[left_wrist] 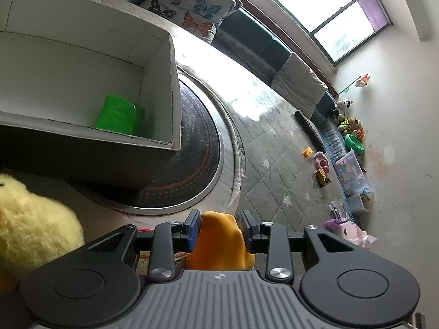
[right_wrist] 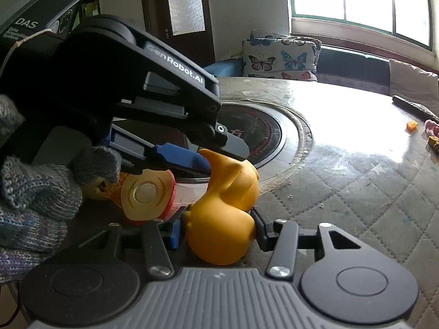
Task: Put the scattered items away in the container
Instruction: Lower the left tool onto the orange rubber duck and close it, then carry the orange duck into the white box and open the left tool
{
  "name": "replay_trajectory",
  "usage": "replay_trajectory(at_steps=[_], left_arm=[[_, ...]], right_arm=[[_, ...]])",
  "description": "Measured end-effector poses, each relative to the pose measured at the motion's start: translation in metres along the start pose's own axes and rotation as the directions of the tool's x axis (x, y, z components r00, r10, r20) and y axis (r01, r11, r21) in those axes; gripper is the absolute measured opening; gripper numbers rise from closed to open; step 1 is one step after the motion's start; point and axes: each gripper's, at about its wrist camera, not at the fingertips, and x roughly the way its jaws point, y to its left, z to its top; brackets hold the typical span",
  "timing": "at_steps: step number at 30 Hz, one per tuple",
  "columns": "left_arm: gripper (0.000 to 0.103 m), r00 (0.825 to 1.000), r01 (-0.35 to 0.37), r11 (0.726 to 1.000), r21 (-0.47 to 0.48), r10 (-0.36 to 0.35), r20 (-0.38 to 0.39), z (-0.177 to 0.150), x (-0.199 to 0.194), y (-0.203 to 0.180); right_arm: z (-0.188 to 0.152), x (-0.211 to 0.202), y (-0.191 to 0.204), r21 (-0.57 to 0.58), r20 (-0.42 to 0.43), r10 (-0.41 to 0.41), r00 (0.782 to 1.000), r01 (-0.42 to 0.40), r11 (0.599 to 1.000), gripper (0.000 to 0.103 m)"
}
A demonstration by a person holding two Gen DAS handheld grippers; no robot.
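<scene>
– Yellow rubber, that duck. Do both tools have hold of it?

– Looks so. In the right view the right gripper has its jaws spread about as wide as the duck's fat body, a pad pressed to each side at lower centre of the frame. The left gripper comes in from the upper left of that frame, and one blue finger sits on the duck's narrow upper end.

– And the left's own view?

– An orange-yellow lump sits between its jaws at bottom centre. They're closed down to a narrow gap with the pads right against it. I'd say it's pinched, though the right pad's contact is hard to make out.

– Which way does the duck run?

– In the right view it runs up the frame, with the body low in the right jaws and the thin end rising to the left ones. It's low down by the quilted mat, beside a red and cream disc toy, so it isn't in the box.

– Where's the box?

– The white box fills the upper left of the left view, so it's ahead and to the left of those jaws. You can see inside it, and a green block is in the near corner. A yellow plush lies at the lower left, outside it. The right view shows no box at all.

– So the left is better placed?

– I'd judge so, since the box is close in front of it. The duck would have to go up and to the left, over the near wall. With two grips on one toy, one of them probably has to let go, and I can't tell which.
</scene>
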Motion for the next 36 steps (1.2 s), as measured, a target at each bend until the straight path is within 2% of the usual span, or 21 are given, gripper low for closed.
replay_trajectory(at_steps=[9, 14, 19, 26, 36], left_arm=[[0.03, 0.999, 0.023, 1.0, 0.002, -0.024, 0.035, 0.002, -0.02, -0.004], [0.03, 0.994, 0.035, 0.999, 0.006, -0.035, 0.106, 0.011, -0.049, -0.007], [0.031, 0.98, 0.031, 1.0, 0.001, -0.031, 0.197, 0.029, -0.077, -0.003], [0.031, 0.961, 0.005, 0.999, -0.033, 0.004, 0.276, 0.057, -0.096, 0.016], [0.031, 0.953, -0.024, 0.994, -0.103, 0.054, 0.298, 0.091, -0.096, 0.051]], right_arm=[[0.007, -0.016, 0.012, -0.043, 0.035, -0.014, 0.999, 0.015, 0.999, 0.049], [0.025, -0.025, 0.024, -0.101, 0.08, -0.002, 0.997, 0.01, 0.995, 0.049], [0.054, -0.024, 0.044, -0.17, 0.129, 0.039, 0.991, -0.017, 0.985, 0.049], [0.088, 0.0, 0.069, -0.24, 0.141, 0.106, 0.984, -0.07, 0.968, 0.049], [0.116, 0.051, 0.09, -0.303, 0.088, 0.159, 0.983, -0.125, 0.945, 0.049]])
